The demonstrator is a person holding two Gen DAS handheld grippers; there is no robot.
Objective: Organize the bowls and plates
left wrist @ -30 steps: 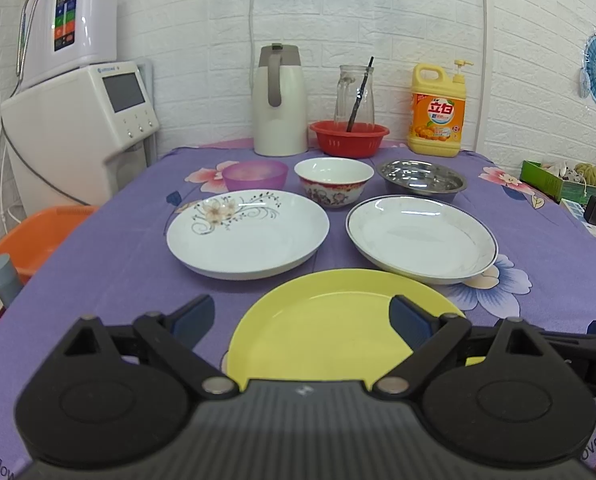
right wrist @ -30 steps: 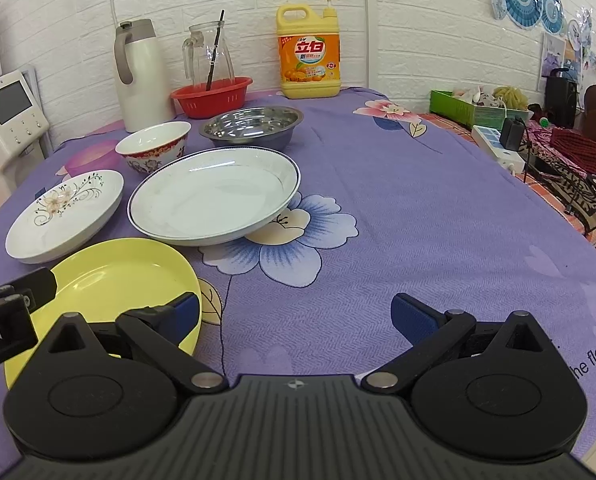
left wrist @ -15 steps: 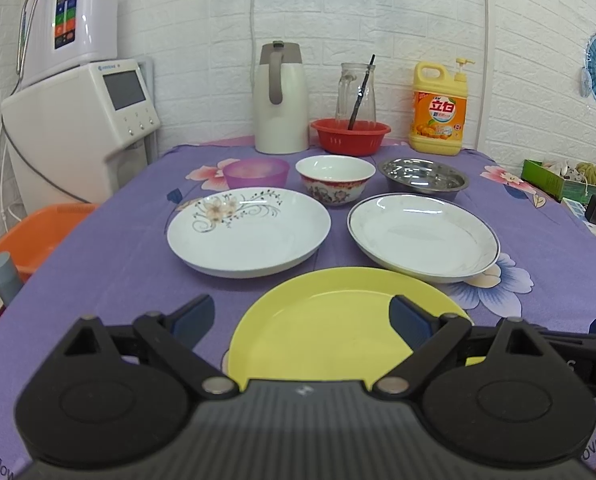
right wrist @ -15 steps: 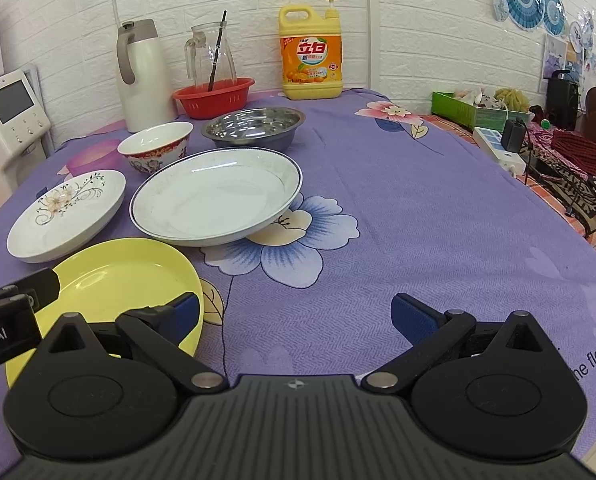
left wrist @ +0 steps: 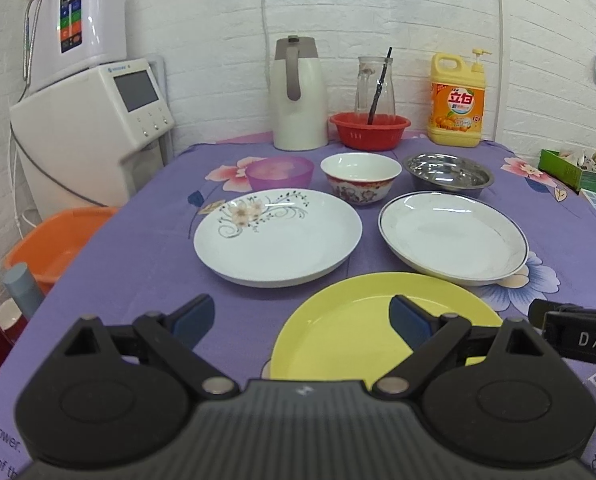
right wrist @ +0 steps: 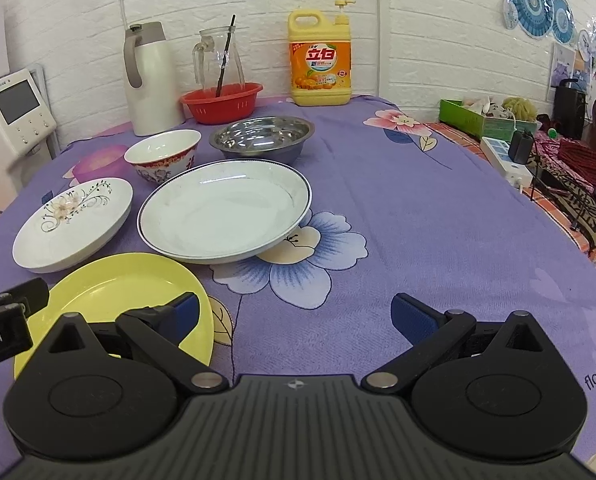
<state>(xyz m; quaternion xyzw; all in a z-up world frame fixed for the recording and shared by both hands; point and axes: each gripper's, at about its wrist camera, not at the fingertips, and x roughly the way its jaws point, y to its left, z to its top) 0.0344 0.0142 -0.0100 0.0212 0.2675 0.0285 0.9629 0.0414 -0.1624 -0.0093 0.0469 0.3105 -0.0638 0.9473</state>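
A yellow plate lies nearest on the purple cloth, also in the right wrist view. Behind it lie a floral white plate and a blue-rimmed white plate. Further back stand a pink bowl, a red-patterned white bowl and a steel bowl. My left gripper is open and empty over the yellow plate's left edge. My right gripper is open and empty, right of the yellow plate.
At the back stand a white thermos, a red basket with a glass jug, and a yellow detergent bottle. A water dispenser and an orange basin sit left of the table. A power strip and clutter lie right.
The left gripper has shifted left, so the yellow plate now sits under its right finger. The right gripper has barely moved. Both stay open.
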